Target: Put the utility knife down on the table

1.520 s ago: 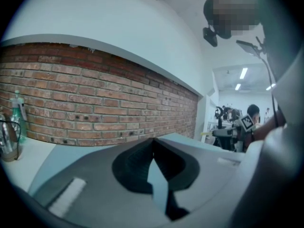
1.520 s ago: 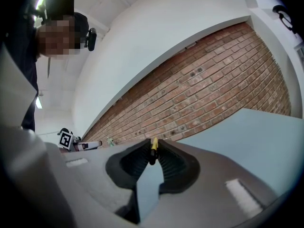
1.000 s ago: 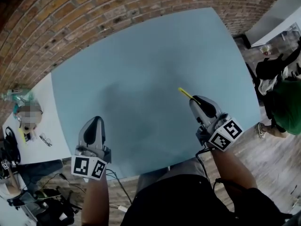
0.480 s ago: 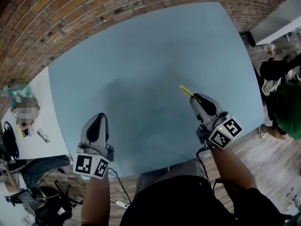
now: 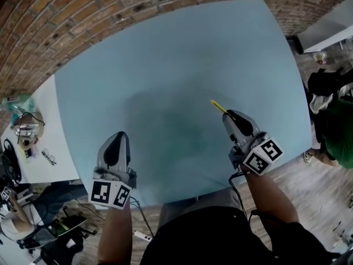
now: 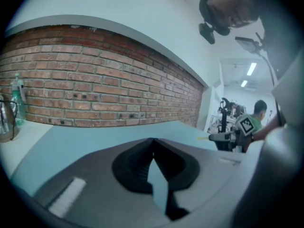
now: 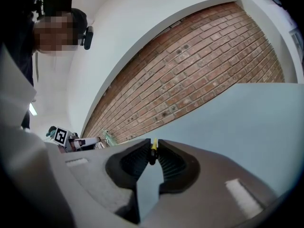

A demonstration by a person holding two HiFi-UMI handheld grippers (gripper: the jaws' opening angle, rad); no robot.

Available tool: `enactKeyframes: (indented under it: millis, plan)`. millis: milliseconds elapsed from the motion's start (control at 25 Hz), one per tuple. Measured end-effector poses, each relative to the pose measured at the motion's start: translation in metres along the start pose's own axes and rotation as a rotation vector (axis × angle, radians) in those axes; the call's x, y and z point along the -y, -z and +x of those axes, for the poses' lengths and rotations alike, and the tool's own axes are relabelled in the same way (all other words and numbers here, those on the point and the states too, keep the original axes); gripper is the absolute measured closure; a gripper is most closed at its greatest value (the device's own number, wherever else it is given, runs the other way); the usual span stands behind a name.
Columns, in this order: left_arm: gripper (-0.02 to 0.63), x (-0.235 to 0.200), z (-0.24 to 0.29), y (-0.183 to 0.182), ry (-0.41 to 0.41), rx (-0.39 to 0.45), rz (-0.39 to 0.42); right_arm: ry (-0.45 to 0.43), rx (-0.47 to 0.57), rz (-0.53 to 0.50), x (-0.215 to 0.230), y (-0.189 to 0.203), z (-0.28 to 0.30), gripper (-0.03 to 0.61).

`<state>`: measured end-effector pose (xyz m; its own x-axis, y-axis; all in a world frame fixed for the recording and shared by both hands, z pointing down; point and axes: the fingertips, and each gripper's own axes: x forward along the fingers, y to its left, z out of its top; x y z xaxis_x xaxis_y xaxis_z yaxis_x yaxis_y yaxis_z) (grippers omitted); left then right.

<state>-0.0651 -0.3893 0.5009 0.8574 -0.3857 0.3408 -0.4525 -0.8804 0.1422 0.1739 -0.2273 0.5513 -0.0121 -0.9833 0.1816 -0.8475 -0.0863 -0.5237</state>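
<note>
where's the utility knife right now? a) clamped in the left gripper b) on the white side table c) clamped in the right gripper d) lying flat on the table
C: the right gripper has its jaws shut on the yellow utility knife, which sticks out ahead of them, while the left gripper is shut on nothing.

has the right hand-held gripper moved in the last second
No: the right hand-held gripper, shut on the utility knife, keeps its spot above the near edge of the table.

left hand-held gripper [image 5: 117, 137]: jaws together | right hand-held gripper [image 5: 229, 115]: clamped on utility knife [image 5: 218, 107]
</note>
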Motion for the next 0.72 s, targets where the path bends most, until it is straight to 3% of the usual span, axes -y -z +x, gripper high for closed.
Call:
enactKeyframes:
  millis: [720]
  plan:
    - [0.623,-0.018,0.010,0.018,-0.063,-0.031,-0.032,0.005,-0.069,0.040,0.022,0.027,0.019,0.526]
